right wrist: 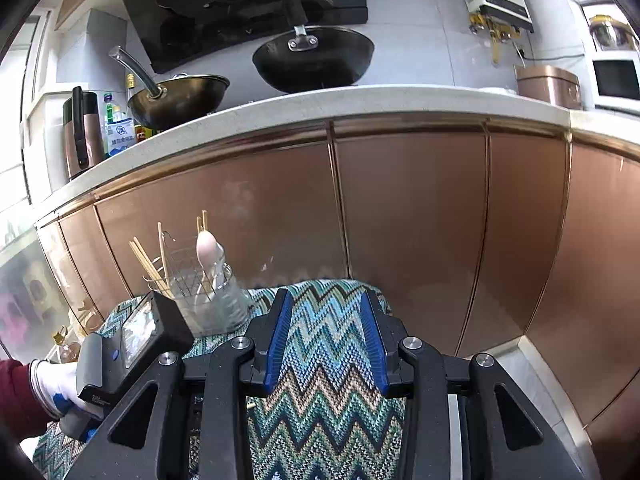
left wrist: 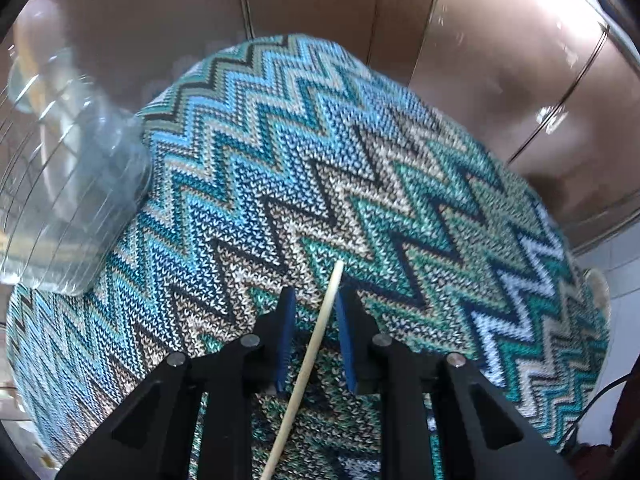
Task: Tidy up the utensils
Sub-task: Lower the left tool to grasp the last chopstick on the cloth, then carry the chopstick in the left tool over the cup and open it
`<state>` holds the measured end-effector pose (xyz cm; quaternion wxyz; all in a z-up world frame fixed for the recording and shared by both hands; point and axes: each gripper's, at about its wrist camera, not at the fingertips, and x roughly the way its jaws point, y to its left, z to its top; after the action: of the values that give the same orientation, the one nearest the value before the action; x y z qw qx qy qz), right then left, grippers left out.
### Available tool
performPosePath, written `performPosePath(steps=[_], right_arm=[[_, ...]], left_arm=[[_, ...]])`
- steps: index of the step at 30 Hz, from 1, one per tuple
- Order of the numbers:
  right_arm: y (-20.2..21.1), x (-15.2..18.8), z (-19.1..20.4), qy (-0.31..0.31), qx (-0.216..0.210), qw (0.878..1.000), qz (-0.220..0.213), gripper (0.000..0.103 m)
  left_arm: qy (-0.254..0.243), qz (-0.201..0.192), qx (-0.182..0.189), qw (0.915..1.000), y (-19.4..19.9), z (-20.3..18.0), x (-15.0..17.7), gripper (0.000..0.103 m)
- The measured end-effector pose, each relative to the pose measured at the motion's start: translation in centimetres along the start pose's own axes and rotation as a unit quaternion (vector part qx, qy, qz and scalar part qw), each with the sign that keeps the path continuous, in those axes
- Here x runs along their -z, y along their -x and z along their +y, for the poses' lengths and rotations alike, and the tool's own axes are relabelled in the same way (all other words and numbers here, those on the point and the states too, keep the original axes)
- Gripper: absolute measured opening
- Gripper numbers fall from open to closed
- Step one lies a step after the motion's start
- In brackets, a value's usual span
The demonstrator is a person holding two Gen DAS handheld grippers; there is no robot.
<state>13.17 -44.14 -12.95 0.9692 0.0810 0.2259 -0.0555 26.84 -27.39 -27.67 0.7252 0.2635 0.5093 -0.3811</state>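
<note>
Both views are brightly daylit and bowed by fisheye, with the jar (left wrist: 68,184) motion-blurred and cabinets (left wrist: 520,92) glared.

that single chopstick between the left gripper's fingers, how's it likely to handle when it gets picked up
The chopstick looks thin, straight and pale like wood or bamboo, so probably stiff and very light. Being slender and apparently round, it may pivot or slip between the left gripper pads if caught off-centre. The knitted zigzag cloth beneath looks textured, so it likely won't roll far if dropped.

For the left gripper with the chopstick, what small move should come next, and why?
Probably close the left gripper fully. The chopstick lies between its blue fingers with gaps on both sides, so it is not yet gripped. Then carry it to the glass holder.
</note>
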Motion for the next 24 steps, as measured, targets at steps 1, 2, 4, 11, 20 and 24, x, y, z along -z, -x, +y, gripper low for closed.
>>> performPosePath(steps=[1,2,4,11,20,24], right_arm=[[-0.1,0.0,0.0,-0.001,0.0,1.0,0.002,0.036],[-0.2,0.2,-0.1,-0.002,0.0,1.0,0.004,0.035],[-0.4,0.5,-0.3,-0.004,0.001,1.0,0.008,0.035],[-0.7,1.1,-0.5,-0.005,0.005,1.0,0.019,0.035],[-0.1,1.1,0.4,-0.001,0.005,1.0,0.018,0.036],[-0.3,1.0,1.2,0.005,-0.003,1.0,0.018,0.036]], left_arm=[[-0.006,0.009,0.0,0.9999,-0.4,-0.2,-0.1,0.017],[-0.011,0.014,0.0,0.9998,-0.6,-0.4,-0.2,0.017],[-0.021,0.02,-0.005,0.9996,-1.1,-0.7,-0.4,0.017],[-0.023,0.006,-0.022,0.9995,-1.2,-1.7,-0.6,0.004],[0.048,-0.088,-0.02,0.9948,4.5,0.9,2.4,0.004],[0.08,-0.14,-0.019,0.9868,8.4,2.4,4.1,0.004]])
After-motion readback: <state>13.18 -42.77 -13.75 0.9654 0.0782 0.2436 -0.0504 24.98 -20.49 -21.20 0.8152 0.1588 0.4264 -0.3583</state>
